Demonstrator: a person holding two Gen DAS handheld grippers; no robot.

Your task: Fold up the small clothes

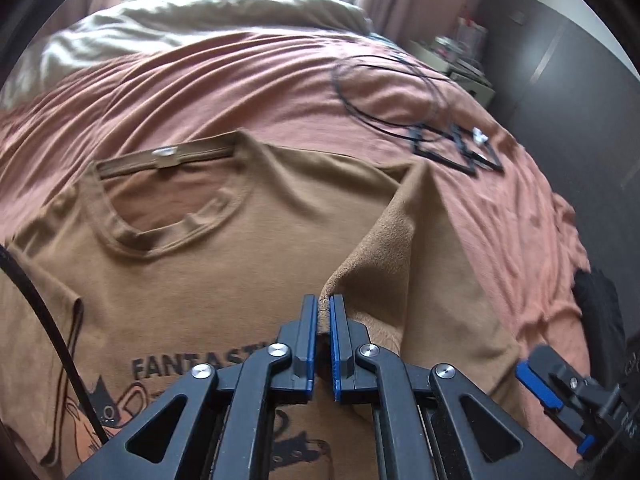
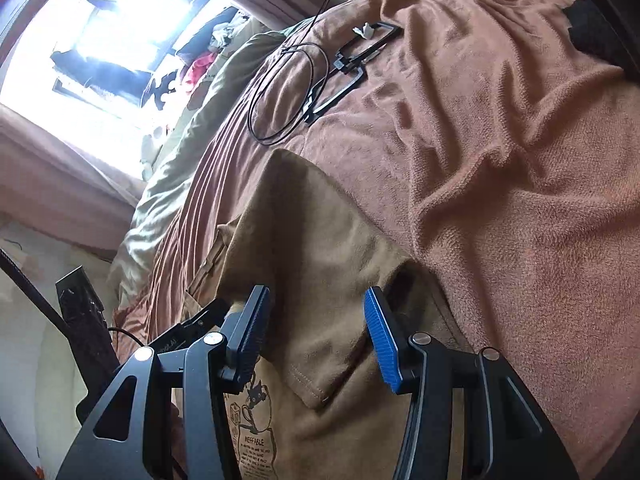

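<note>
A brown printed T-shirt (image 1: 224, 256) lies front up on the bed, collar toward the pillows. My left gripper (image 1: 323, 304) is shut on the shirt's right sleeve (image 1: 396, 236) and holds it lifted and folded in over the chest. My right gripper (image 2: 316, 312) is open just above the same sleeve (image 2: 320, 280), with nothing between the fingers. It also shows at the lower right of the left wrist view (image 1: 556, 404).
The shirt lies on a salmon blanket (image 2: 500, 168). A coiled black cable (image 1: 384, 92) and a black frame-like object (image 1: 456, 148) lie beyond the shirt. A beige duvet (image 1: 168, 36) is at the head of the bed. Dark cabinets (image 1: 560, 60) stand beside it.
</note>
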